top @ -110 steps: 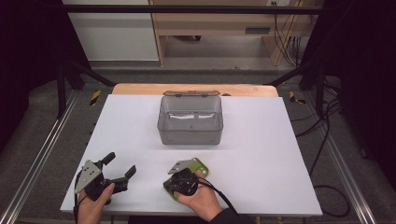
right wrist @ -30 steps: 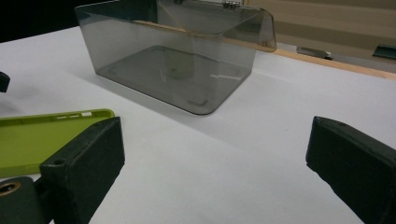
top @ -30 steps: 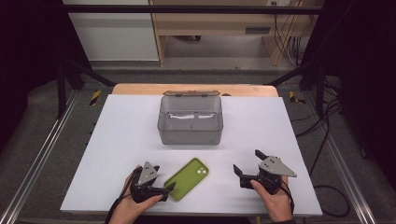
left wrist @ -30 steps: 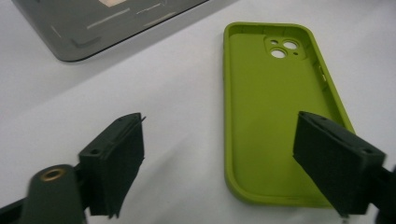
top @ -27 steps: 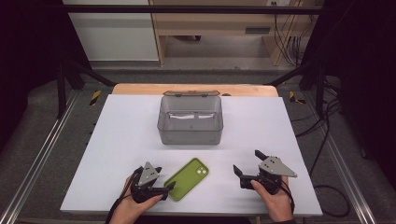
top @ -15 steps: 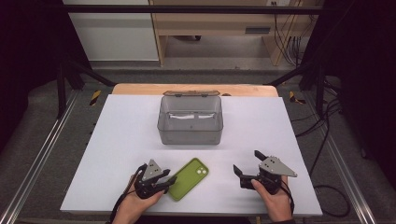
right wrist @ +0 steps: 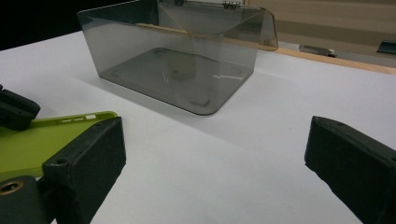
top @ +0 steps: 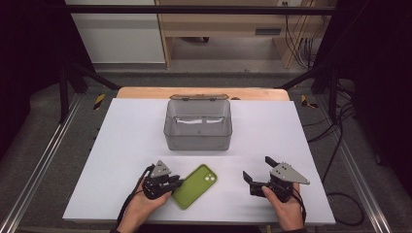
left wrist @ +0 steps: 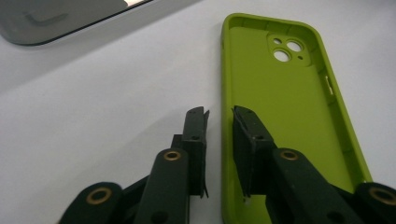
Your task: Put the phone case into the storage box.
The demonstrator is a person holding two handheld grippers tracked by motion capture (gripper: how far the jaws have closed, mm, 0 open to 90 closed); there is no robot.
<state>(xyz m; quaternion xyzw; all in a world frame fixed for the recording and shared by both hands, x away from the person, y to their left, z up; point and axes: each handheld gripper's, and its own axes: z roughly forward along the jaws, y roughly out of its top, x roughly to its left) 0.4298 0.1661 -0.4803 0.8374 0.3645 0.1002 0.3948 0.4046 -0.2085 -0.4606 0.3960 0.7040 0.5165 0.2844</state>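
A lime-green phone case lies inner side up on the white table near its front edge, camera cutouts at the far end. My left gripper is at its near-left corner. In the left gripper view the case has its left wall between the jaws of that gripper, one jaw inside and one outside, a narrow gap still showing. My right gripper stands wide open to the right of the case, nothing between its jaws.
A smoky transparent plastic box with its lid tipped back stands at the table's middle back; in the right gripper view the box looks empty. A wooden strip edges the far side.
3.7 s ago the right gripper held the case near the centre front and the left stood off to the left. Over the last second the left gripper has crept right onto the case's corner.
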